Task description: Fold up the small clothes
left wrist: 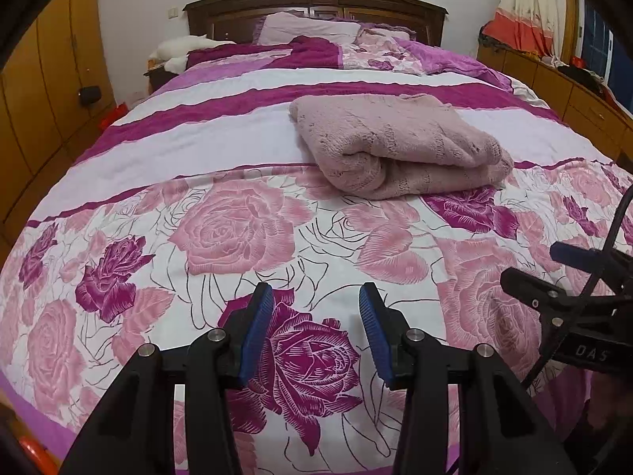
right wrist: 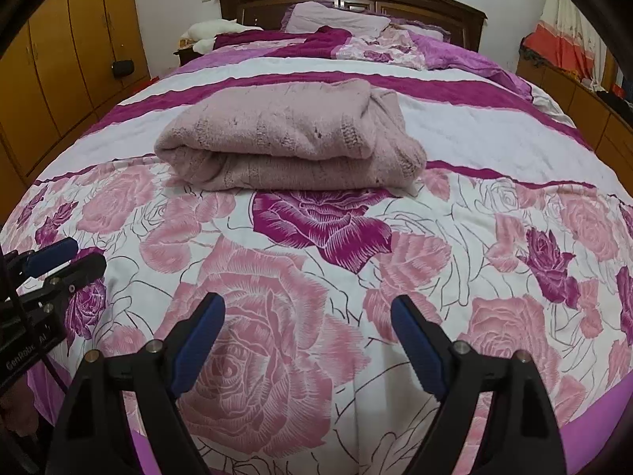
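Pink knitted sweater (right wrist: 289, 138), folded in the upper middle of the frame on the bedspread (right wrist: 300, 277), looks soft, floppy and light, best pinched at a thick folded edge, while left gripper (left wrist: 316, 332) and right gripper (right wrist: 308, 340) hang released, empty.

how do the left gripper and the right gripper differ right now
The left gripper has its jaws set narrower; the right gripper has them spread much wider. The left gripper hovers over a dark magenta rose on the bedspread, the right gripper over a pale pink rose. Both have blue pads, hold nothing, and sit short of the folded pink sweater.
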The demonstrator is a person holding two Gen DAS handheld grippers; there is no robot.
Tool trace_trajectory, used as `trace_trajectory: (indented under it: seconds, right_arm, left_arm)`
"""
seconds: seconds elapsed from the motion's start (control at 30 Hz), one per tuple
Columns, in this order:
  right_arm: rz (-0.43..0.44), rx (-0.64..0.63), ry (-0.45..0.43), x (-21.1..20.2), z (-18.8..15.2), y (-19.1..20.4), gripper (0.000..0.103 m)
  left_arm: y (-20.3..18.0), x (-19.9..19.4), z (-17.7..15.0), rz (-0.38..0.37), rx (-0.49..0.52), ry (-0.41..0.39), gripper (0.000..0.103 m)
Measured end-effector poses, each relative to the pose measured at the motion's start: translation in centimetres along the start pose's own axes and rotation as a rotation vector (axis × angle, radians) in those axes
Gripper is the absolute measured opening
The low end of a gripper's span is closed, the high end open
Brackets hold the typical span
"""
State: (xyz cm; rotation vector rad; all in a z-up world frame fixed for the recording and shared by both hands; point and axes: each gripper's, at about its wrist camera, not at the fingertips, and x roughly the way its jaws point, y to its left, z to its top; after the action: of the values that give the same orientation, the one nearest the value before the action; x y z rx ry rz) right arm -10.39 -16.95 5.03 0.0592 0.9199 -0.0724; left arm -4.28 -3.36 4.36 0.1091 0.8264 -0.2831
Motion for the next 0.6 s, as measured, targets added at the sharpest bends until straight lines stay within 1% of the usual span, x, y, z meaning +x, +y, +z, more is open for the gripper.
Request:
trace_trajectory:
  seconds: [0.13,0.23,0.47,0.6]
  right_arm:
    - [0.016,0.009,0.018,0.28,-0.2,-0.27,0.089]
    - [0.009,0.008,0.015,0.29,-0.29,-0.41,0.089]
    - [0.022,0.02,0.016,0.3,-0.32,-0.61,0.089]
    - [0.026,0.015,0.012,0.16,-0.25,-0.51,0.089]
  left_arm:
    - [-0.09,0.0,0.05,-0.005,0.003,0.008,0.022]
    - [-0.35,-0.12,0.1,-0.009,0.013,0.001,0.022]
    - [-0.83,0.07,0.23,-0.015,0.01,0.006,0.022]
    - [-0.9,-0.18,0.32,-0.016,0.012,-0.007,0.022]
